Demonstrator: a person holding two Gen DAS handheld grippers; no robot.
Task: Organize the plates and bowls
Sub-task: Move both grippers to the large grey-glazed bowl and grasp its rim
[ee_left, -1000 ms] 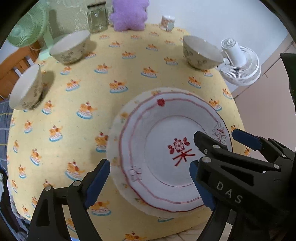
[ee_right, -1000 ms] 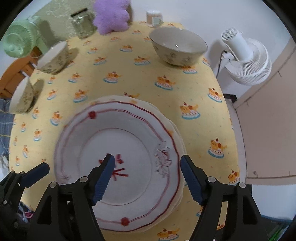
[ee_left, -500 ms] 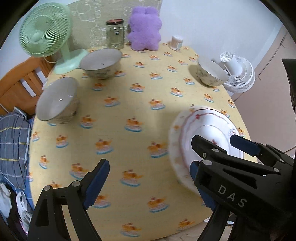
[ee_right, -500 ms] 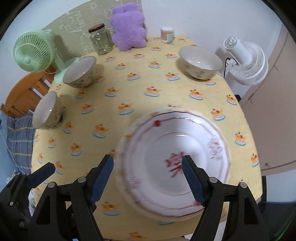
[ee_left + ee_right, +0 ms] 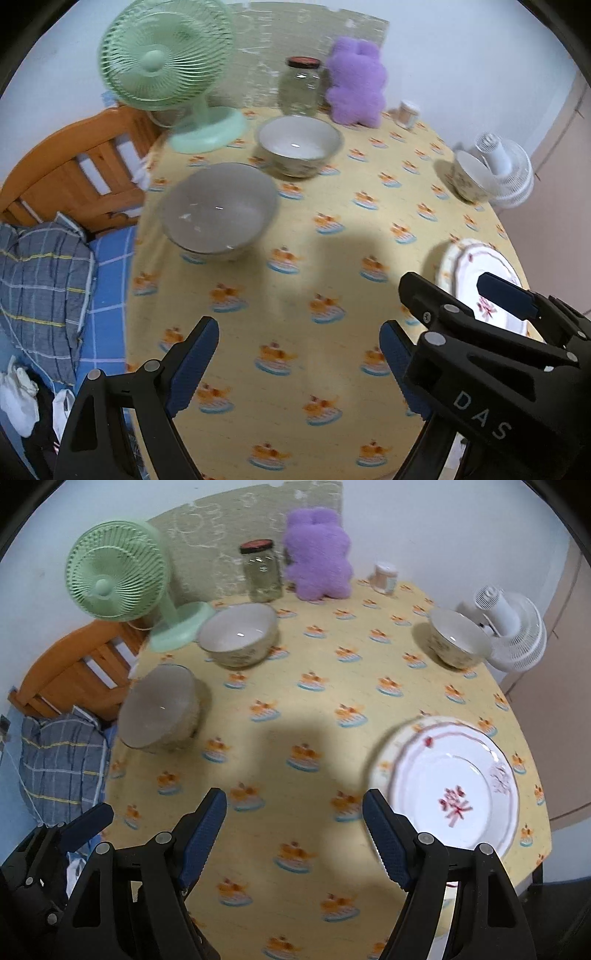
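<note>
Now, here is where we stand.

Change of view: a second ago we had both grippers right over the stack of plates; since then we have drawn back and across, and in both wrist views the stack has slid to the right while the bowls have come into sight.
Left gripper: its blue pads are spread wide with only tablecloth between them; we hold nothing in it.
Right gripper: also spread, empty, hanging over bare cloth just left of the plates.
Plates: they rest near the right edge of the table, a white plate with a red rim line and a red flower mark on top, at least one more rim showing beneath it. We judge this part of the job done, since both grippers have let them be.
Near bowl: it stands on the left side of the table, close to the edge by the wooden chair.
Middle bowl: it stands just behind the near one, in front of the glass jar and beside the green fan.
Far bowl: it stands well apart from the other two, at the right rear by the white fan.
Meaning for the task: three bowls are scattered and unstacked, so we take gathering them as the step in hand, probably starting with the near bowl.
Risk: that bowl sits close to the table edge, so a nudge could tip it off.
</note>
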